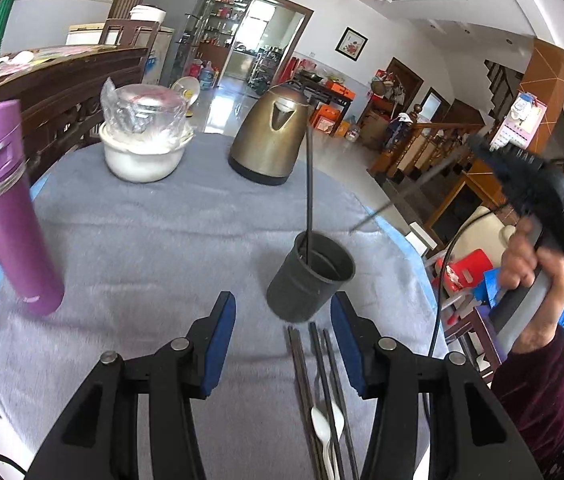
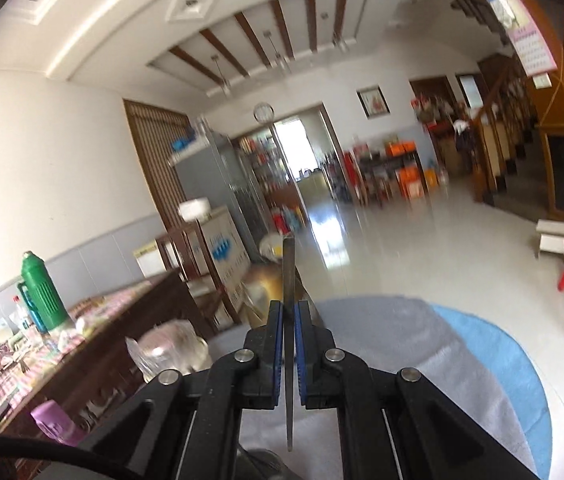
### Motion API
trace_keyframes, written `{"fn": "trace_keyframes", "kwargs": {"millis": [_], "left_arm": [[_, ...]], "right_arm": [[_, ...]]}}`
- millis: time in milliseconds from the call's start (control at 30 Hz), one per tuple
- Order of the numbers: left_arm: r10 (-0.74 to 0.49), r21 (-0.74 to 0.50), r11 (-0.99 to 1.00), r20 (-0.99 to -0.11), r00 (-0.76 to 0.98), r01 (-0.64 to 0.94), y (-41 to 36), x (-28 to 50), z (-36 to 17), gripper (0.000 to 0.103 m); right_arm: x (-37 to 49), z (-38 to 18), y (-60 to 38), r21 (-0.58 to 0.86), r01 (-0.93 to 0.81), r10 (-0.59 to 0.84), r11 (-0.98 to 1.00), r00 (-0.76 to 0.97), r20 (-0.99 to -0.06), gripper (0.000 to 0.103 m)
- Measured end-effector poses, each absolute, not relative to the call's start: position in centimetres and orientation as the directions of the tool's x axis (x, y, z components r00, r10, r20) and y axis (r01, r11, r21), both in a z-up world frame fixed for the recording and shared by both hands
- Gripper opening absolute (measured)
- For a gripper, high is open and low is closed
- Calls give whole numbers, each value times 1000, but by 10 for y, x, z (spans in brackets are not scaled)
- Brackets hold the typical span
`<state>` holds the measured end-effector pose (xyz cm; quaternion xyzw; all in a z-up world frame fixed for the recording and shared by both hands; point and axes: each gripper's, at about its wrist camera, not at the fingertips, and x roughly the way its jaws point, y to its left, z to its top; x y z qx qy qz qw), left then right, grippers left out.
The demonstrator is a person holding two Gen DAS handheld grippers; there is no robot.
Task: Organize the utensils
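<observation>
One chopstick stands upright in the dark cup on the grey cloth, with a purple bottle far left. Nearer, the left gripper hangs wide apart over loose chopsticks and a white spoon. Off to the right, the right gripper pinches another chopstick, raised above the table edge.

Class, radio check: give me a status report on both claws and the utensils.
Left claw open, low over table. Right claw shut on one chopstick, raised. One chopstick already in holder; chopsticks and white spoon still on cloth. Nothing blocking holder.
</observation>
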<state>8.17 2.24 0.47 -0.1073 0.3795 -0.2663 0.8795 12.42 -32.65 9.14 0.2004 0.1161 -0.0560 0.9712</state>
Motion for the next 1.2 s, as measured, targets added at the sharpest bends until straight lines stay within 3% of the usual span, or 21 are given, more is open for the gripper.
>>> {"fn": "trace_keyframes", "kwargs": {"millis": [200,400,533,733,1067,1200], "left_arm": [[-533,-392,846,-621,575,362,34,71,1,50],[-526,-384,850,-636,564,359,37,64,-5,50],[-530,-376,847,-659,533,377,34,56,-11,51],[-522,-366,846,-715,464,387,22,39,-35,51],[-516,-341,823,-784,345,454,-19,7,-69,51],[-500,-332,827,-803,323,454,-28,4,-79,50]], "right_arm": [[135,100,-298,367,111,-18,924,969,-246,6],[155,67,-273,266,125,-12,956,921,-390,7],[149,50,-278,283,109,45,953,873,-486,9],[92,29,-294,343,82,101,936,870,-483,21],[15,-55,-308,518,41,322,854,740,-591,22],[2,-84,-312,630,34,433,776,698,-571,22]]}}
